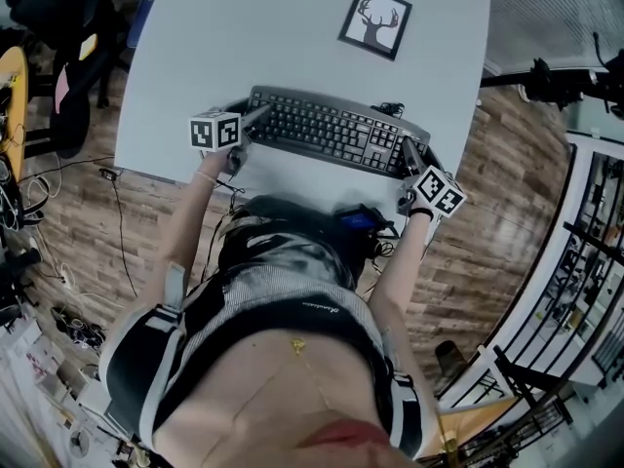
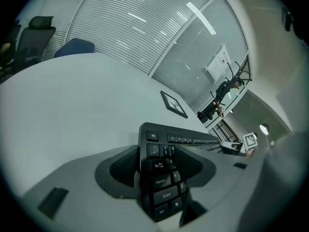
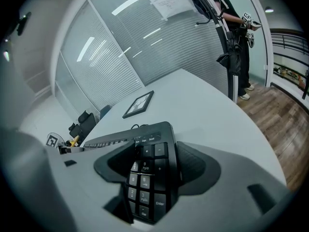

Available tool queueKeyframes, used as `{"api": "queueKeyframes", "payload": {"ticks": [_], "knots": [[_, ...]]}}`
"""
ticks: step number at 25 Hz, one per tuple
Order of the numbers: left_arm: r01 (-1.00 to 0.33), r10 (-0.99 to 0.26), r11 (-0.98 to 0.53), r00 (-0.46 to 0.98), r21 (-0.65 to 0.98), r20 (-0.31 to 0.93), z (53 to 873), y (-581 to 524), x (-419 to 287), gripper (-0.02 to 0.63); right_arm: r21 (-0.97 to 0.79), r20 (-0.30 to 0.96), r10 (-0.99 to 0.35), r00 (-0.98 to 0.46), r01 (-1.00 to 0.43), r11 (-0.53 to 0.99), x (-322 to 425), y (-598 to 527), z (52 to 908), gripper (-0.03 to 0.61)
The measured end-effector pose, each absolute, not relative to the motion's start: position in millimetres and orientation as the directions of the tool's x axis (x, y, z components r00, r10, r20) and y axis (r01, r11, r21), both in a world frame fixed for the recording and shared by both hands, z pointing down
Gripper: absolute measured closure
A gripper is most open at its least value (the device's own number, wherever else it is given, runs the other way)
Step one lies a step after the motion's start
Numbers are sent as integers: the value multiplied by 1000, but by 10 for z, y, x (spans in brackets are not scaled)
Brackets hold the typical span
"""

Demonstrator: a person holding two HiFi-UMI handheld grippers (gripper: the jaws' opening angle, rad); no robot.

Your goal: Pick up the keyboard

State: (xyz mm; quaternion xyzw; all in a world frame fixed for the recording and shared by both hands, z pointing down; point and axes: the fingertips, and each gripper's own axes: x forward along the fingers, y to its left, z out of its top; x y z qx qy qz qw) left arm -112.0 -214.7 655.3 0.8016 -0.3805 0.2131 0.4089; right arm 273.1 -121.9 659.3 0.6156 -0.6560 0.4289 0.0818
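Note:
A black keyboard (image 1: 330, 130) lies across the near part of the white table (image 1: 253, 37), close to its front edge. My left gripper (image 1: 250, 121) is shut on its left end; in the left gripper view the Esc and Ctrl keys (image 2: 161, 178) sit between the dark pads (image 2: 124, 166) of the gripper (image 2: 159, 170). My right gripper (image 1: 410, 154) is shut on the right end, where the number pad (image 3: 147, 180) fills the gap of the gripper (image 3: 150, 170). Whether the keyboard is clear of the tabletop I cannot tell.
A framed deer picture (image 1: 375, 20) lies at the table's far right. Cables (image 1: 73, 325) trail on the wooden floor at the left, and a black rack (image 1: 585, 291) stands at the right. A person (image 3: 235, 28) stands by the glass wall.

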Motion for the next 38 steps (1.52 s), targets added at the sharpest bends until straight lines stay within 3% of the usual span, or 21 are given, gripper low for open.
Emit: {"api": "queueKeyframes", "payload": {"ticks": [38], "knots": [[-780,-525,-423,625,461,577,5604,-2121,-1198,387,-459,585,-786,-201,-881,-116,2606,-1114,5710,302]]}}
